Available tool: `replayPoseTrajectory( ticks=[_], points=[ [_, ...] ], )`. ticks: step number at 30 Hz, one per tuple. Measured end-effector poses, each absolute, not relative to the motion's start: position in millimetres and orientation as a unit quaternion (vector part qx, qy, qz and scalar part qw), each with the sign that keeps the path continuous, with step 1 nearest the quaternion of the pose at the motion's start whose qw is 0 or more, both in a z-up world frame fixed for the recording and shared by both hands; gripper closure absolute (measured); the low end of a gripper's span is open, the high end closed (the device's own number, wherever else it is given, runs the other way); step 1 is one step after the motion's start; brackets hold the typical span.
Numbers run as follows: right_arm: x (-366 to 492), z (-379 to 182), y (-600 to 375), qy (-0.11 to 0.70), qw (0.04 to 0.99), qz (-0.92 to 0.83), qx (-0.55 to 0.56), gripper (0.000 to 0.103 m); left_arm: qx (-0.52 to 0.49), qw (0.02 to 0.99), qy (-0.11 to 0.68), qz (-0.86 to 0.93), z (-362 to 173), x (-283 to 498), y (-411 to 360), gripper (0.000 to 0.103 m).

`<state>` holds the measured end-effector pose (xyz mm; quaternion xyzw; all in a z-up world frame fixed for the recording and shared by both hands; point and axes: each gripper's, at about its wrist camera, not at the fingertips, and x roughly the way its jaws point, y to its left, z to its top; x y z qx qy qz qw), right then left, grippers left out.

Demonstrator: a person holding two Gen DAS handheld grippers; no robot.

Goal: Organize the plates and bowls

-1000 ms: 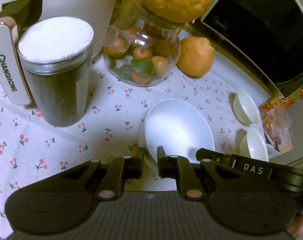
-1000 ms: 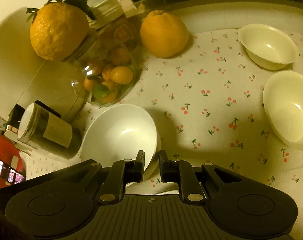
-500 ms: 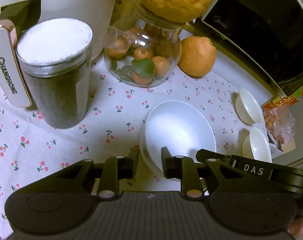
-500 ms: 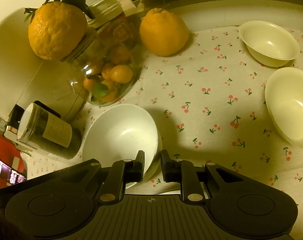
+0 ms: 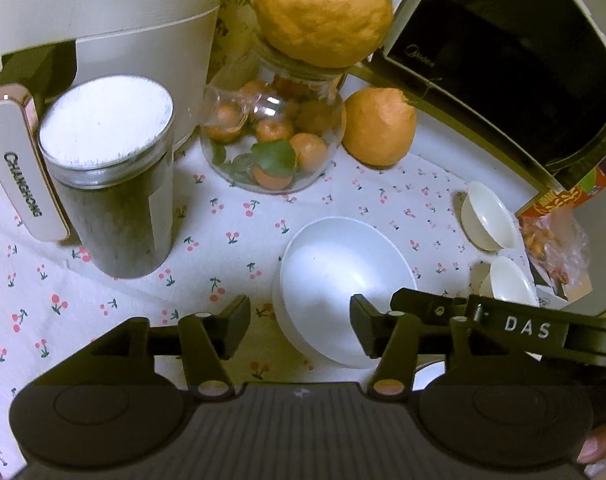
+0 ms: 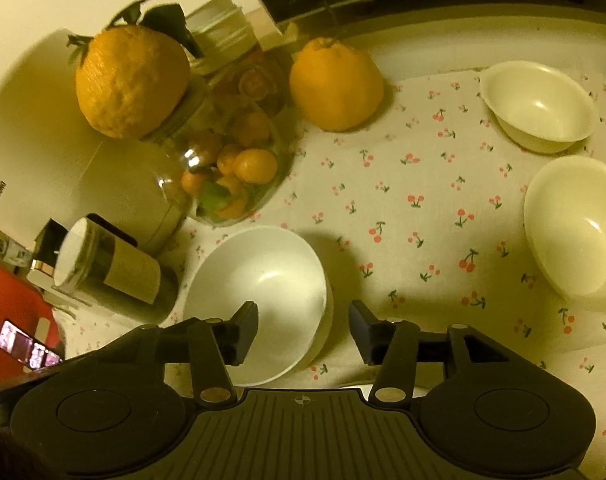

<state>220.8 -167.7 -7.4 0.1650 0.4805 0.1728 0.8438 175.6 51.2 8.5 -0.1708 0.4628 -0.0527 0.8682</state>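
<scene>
Releasing the white bowl (image 5: pixel 345 280) onto the worktop (image 6: pixel 423 208): left hand-held gripper (image 5: pixel 300 326) and right hand-held gripper (image 6: pixel 303 330) just opening, half-spread, gripping nothing, rim between the jaws. Needing next: reaching toward two cream bowls (image 6: pixel 539 106) at two o'clock for stacking.

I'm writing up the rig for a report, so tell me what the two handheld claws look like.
Both are matte black plastic. Each has a ribbed body flanked by two round discs, linkage arms with pale round pivot pins, and two blocky flat-faced fingers. The left claw has a small cross mark on its body. The right claw, seen from the left wrist view, carries white "DAS" lettering. No cables or sleeves show; only a fingertip at one edge.
</scene>
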Motion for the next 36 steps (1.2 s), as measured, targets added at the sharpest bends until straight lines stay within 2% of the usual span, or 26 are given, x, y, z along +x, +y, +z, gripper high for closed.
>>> replayPoseTrajectory(
  ticks=[7, 9, 14, 21, 28, 36],
  points=[
    [216.8, 2.5, -179.6, 0.470, 0.849, 0.175, 0.165, 0.039, -0.159, 0.877, 0.450, -0.061, 17.2, 170.2, 45.5, 0.035],
    [214.1, 5.5, -183.6, 0.464, 0.852, 0.177, 0.164, 0.030, -0.157, 0.879, 0.445, -0.063, 19.7, 168.5, 43.3, 0.032],
    [206.8, 13.7, -193.4, 0.453, 0.860, 0.178, 0.153, 0.027, -0.149, 0.886, 0.434, -0.067, 26.6, 164.0, 37.3, 0.022],
    [197.8, 21.3, -215.3, 0.442, 0.867, 0.169, 0.156, 0.013, -0.132, 0.896, 0.420, -0.066, 33.7, 159.0, 26.0, 0.009],
    [191.8, 24.6, -251.0, 0.431, 0.873, 0.149, 0.172, 0.011, -0.134, 0.898, 0.414, -0.064, 36.5, 158.0, 11.5, 0.004],
    [186.6, 21.0, -298.6, 0.420, 0.880, 0.110, 0.194, 0.010, -0.118, 0.911, 0.388, -0.075, 34.7, 158.7, -15.4, 0.003]
  ],
)
